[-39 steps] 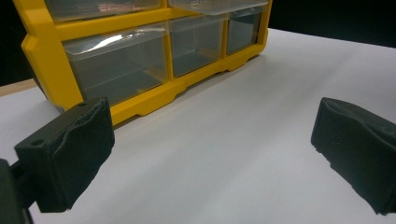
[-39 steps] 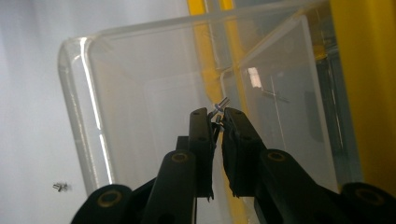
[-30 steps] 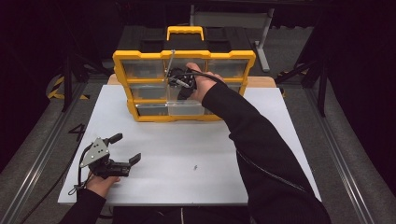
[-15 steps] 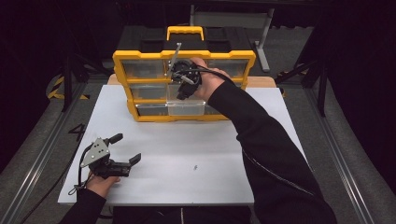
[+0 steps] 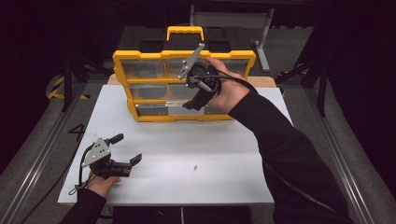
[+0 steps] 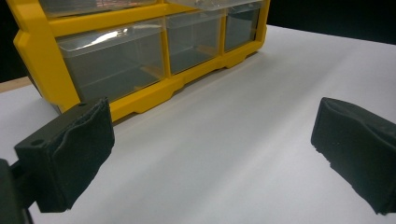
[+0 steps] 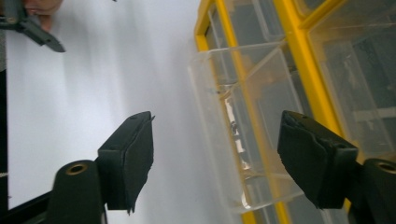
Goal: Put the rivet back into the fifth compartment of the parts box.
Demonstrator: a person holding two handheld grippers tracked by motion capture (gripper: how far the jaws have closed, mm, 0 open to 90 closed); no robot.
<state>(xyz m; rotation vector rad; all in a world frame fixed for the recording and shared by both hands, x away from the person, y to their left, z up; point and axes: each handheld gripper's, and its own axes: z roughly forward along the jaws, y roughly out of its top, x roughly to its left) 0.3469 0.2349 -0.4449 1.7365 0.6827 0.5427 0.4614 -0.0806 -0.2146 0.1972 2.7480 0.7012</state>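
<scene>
While the right claw (image 5: 194, 103) gapes before the yellow organizer (image 5: 140, 63), the left claw (image 5: 126, 149) rests spread on bare table (image 5: 210, 154).

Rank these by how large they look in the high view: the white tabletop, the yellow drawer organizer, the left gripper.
1. White tabletop
2. Yellow drawer organizer
3. Left gripper, clearly the smallest

You are seeing one readable mark: a pale "4" (image 5: 77, 132) is showing on the grey floor (image 5: 42, 140) left of the worktop (image 5: 210, 154).
</scene>
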